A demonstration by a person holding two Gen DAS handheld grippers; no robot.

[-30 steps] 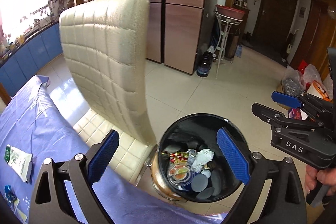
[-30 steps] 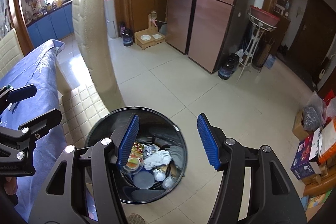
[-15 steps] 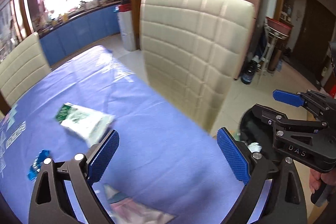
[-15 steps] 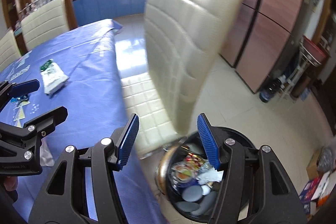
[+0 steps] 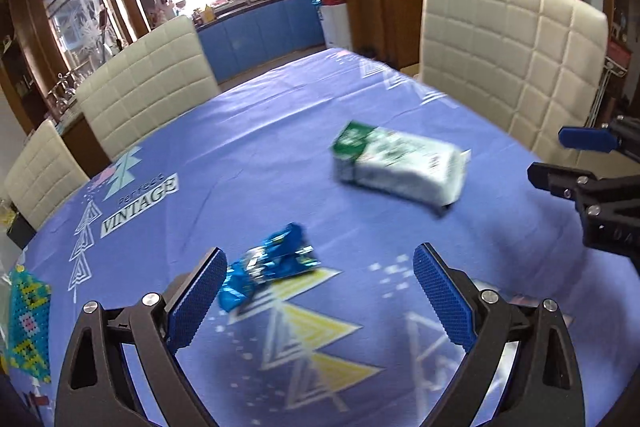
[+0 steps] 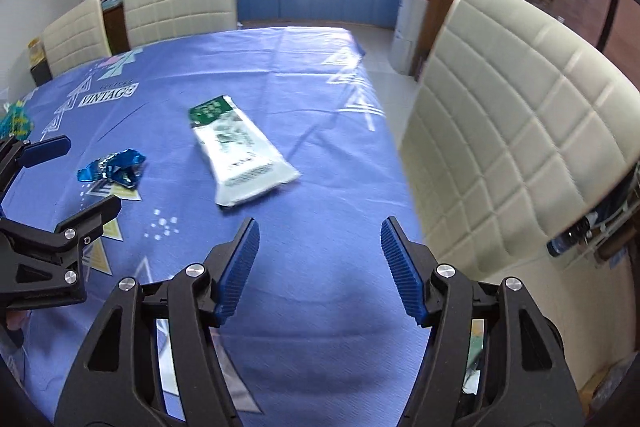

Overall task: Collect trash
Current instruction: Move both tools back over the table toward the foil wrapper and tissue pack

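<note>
A crumpled blue foil wrapper [image 5: 268, 265] lies on the purple tablecloth [image 5: 248, 155], just ahead of my left gripper [image 5: 316, 301], close to its left finger. It also shows in the right wrist view [image 6: 114, 171]. A white and green packet [image 5: 400, 167] lies further out to the right; in the right wrist view the packet [image 6: 240, 159] is ahead and left of my right gripper [image 6: 320, 267]. Both grippers are open and empty, above the table. The trash bin is out of view.
Cream quilted chairs stand around the table: one at the right edge [image 6: 520, 131], two at the far left [image 5: 148, 83]. A beaded teal mat [image 5: 28, 323] lies at the table's left edge. Flat wrappers [image 6: 476, 351] show under my right gripper.
Both grippers have swung left from the black trash bin by the chair to over the table. The bin has left view; the blue wrapper and the white packet are now in front.
</note>
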